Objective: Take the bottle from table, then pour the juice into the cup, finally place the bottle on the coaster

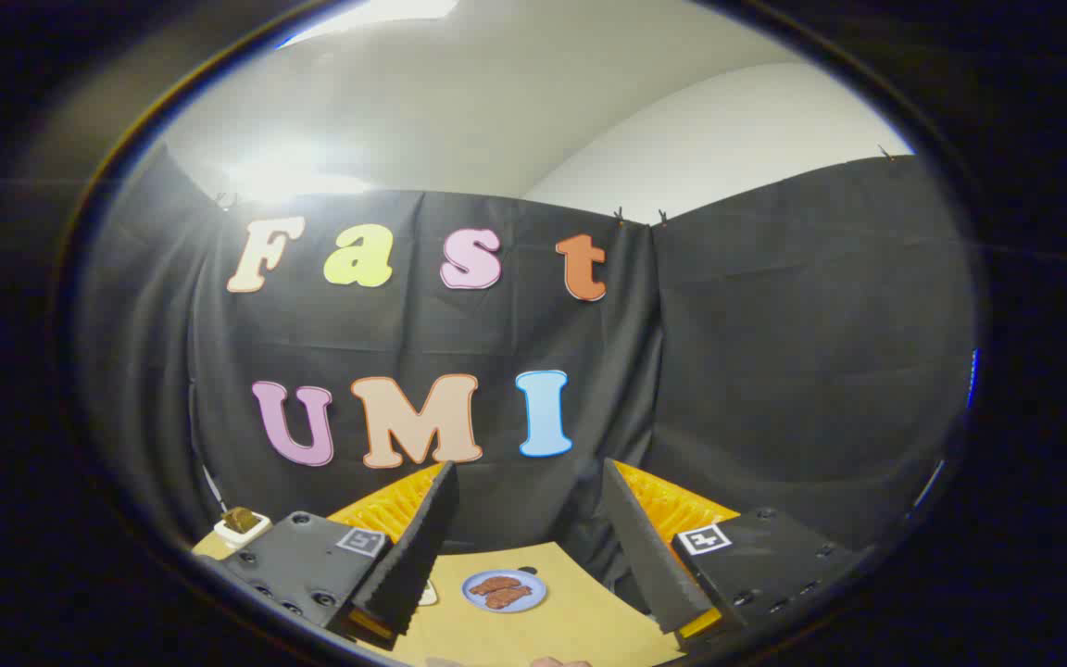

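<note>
My gripper (526, 486) is held up high and stands open, with nothing between its two dark ridged fingers (418, 556). Beyond and below the fingers lies the tan table (580, 621). On it, between the fingers, sits a small blue plate (504, 590) with brown pieces on it. A bit of white object (428, 596) peeks out beside the left finger; what it is I cannot tell.
A small white dish (242, 526) with a brown lump sits at the table's far left corner. Black cloth walls close the booth behind the table and to the right. Something pale (559, 661) shows at the table's near edge.
</note>
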Tool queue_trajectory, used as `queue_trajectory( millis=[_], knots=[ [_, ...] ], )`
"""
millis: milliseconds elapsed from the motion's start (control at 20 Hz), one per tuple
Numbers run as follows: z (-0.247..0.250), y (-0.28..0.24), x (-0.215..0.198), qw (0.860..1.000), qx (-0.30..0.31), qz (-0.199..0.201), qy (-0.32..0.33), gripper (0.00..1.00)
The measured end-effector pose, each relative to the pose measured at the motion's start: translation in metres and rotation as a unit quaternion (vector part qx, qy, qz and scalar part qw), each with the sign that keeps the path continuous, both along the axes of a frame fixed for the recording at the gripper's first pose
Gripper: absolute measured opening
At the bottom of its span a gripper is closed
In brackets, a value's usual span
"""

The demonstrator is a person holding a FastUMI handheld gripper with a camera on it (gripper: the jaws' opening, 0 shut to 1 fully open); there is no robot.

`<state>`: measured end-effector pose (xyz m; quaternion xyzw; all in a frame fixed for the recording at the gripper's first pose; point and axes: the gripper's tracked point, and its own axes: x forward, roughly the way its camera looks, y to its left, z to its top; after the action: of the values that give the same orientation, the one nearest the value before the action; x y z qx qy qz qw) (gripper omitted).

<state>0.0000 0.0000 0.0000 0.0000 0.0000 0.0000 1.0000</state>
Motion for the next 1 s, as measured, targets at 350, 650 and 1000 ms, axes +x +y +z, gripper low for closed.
queue_trajectory(
  millis=[350,650,1000],
  knots=[
    [0.003,0.011,0.006,1.000,-0.010,0.010,-0.012,0.98],
    [-0.012,0.021,0.013,0.999,-0.030,0.026,-0.005,0.98],
    [-0.101,0.057,0.010,0.992,-0.066,0.082,0.065,0.98]
  ],
)
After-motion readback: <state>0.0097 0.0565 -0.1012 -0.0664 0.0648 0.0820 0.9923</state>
